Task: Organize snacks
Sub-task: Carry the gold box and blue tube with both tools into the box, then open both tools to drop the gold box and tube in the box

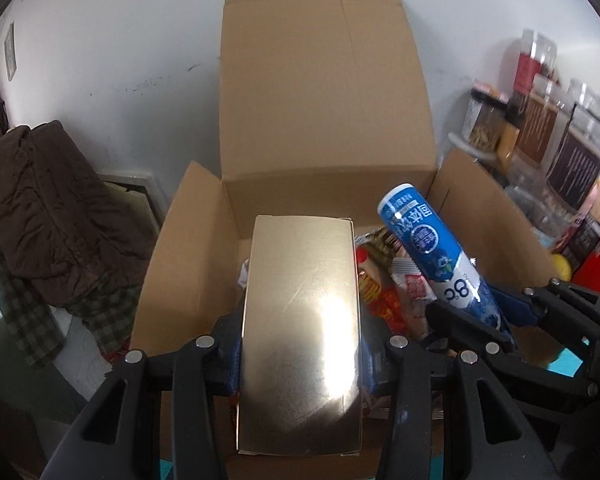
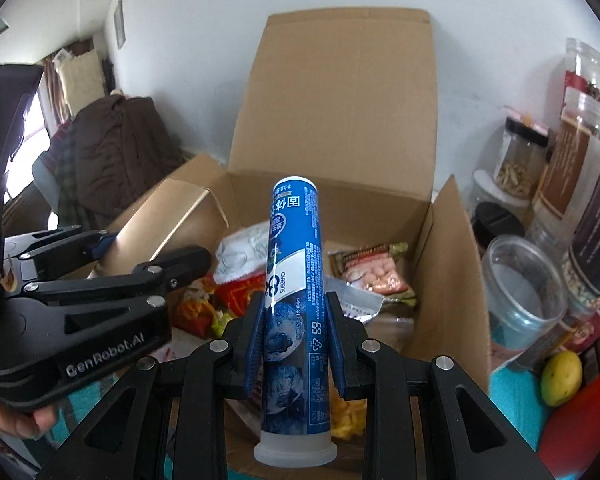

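Fingers point(image 2: 256, 332) of the right gripper point(image 2: 296, 336) clench a blue "SUBZERO" tube point(image 2: 294, 280) pointing forward; left gripper point(image 1: 300, 344) clamps a gold box point(image 1: 300, 336) lengthwise above the carton point(image 1: 324, 92).

- A white wall point(image 1: 120, 32) fills the upper frame, scuffed with dark marks.
- A small framed panel point(image 2: 119, 24) hangs at upper left.
- A brown quilted coat point(image 1: 48, 208) lies heaped over plaid cloth at left.
- Daylight comes through a window point(image 2: 32, 120) at far left.
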A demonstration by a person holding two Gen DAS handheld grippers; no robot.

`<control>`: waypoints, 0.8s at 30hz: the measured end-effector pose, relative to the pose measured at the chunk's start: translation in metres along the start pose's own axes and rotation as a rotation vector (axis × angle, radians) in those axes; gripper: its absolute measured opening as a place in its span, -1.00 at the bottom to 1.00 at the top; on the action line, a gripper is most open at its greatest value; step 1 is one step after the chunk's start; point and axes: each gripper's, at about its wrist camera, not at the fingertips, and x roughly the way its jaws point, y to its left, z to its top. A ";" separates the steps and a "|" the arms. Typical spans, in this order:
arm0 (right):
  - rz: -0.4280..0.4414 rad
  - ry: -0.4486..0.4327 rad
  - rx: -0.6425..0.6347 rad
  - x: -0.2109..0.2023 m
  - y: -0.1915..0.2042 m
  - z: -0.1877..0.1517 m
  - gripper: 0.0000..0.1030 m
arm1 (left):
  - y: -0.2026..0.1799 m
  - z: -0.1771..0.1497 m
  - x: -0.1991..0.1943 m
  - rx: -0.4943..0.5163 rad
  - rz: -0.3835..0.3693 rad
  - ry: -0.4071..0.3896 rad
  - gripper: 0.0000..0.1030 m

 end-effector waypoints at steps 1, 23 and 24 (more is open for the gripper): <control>-0.008 0.010 0.000 0.003 0.000 -0.001 -0.46 | 0.000 -0.001 0.002 0.002 0.000 0.007 -0.16; -0.035 0.073 -0.009 0.016 -0.008 -0.006 -0.43 | -0.010 -0.015 0.048 0.004 0.015 0.203 -0.13; -0.036 0.073 -0.009 0.016 -0.009 -0.006 -0.40 | -0.009 -0.015 0.049 -0.004 0.008 0.212 -0.13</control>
